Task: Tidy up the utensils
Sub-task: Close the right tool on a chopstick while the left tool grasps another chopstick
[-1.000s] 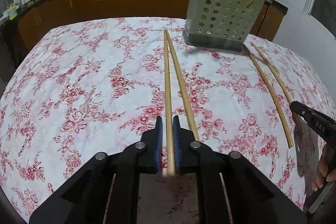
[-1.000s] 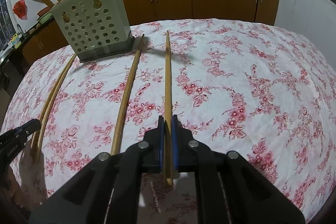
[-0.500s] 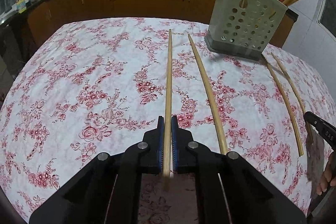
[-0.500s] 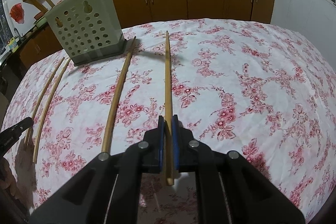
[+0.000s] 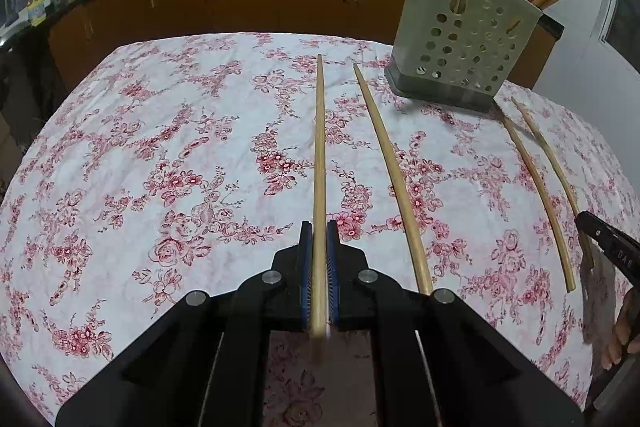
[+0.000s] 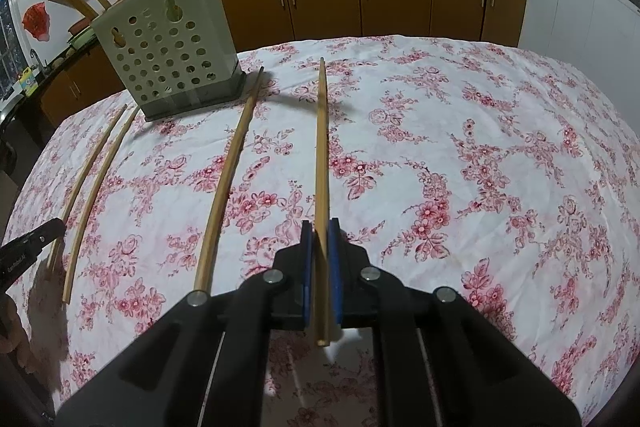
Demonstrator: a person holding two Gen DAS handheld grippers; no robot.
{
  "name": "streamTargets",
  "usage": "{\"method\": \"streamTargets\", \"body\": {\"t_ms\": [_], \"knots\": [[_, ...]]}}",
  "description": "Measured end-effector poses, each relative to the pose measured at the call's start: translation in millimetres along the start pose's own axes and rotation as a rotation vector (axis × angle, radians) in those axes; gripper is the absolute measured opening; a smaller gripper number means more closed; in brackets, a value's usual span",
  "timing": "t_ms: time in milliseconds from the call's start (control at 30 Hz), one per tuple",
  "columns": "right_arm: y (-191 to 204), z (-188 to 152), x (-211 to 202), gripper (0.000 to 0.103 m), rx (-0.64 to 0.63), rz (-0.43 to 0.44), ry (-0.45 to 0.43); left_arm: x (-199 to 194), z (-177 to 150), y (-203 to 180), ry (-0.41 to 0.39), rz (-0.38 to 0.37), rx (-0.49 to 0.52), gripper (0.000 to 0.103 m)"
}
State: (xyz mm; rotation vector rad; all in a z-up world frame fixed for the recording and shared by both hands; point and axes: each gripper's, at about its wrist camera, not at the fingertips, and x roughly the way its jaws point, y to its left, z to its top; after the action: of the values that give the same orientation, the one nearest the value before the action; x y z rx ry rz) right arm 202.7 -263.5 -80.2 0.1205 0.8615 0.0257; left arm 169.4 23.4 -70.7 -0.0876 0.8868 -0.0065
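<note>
My left gripper (image 5: pixel 319 227) pinches one chopstick (image 5: pixel 319 147) at frame centre; my right gripper (image 6: pixel 320 227) clamps another chopstick (image 6: pixel 321 147); the perforated holder (image 6: pixel 168 43) stands upper left on the floral cloth (image 6: pixel 480 147).

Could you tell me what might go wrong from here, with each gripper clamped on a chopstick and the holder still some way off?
1. The left gripper and the right gripper each clamp a chopstick near its rear end, so the long free length may swing or pivot in the pads.
2. The perforated holder already has chopsticks leaning out of it; a new one could knock them or tip the holder.
3. Loose chopsticks lie beside each held one and could be swept across the tablecloth.
</note>
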Motion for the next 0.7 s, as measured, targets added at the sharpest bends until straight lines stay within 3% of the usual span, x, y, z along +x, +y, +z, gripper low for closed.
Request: {"method": "streamTargets", "body": {"t_ms": [700], "knots": [[-1.7, -0.8, -0.1, 0.009, -0.001, 0.001, 0.000, -0.8, -0.9, -0.1, 0.001, 0.003, 0.013, 0.008]]}}
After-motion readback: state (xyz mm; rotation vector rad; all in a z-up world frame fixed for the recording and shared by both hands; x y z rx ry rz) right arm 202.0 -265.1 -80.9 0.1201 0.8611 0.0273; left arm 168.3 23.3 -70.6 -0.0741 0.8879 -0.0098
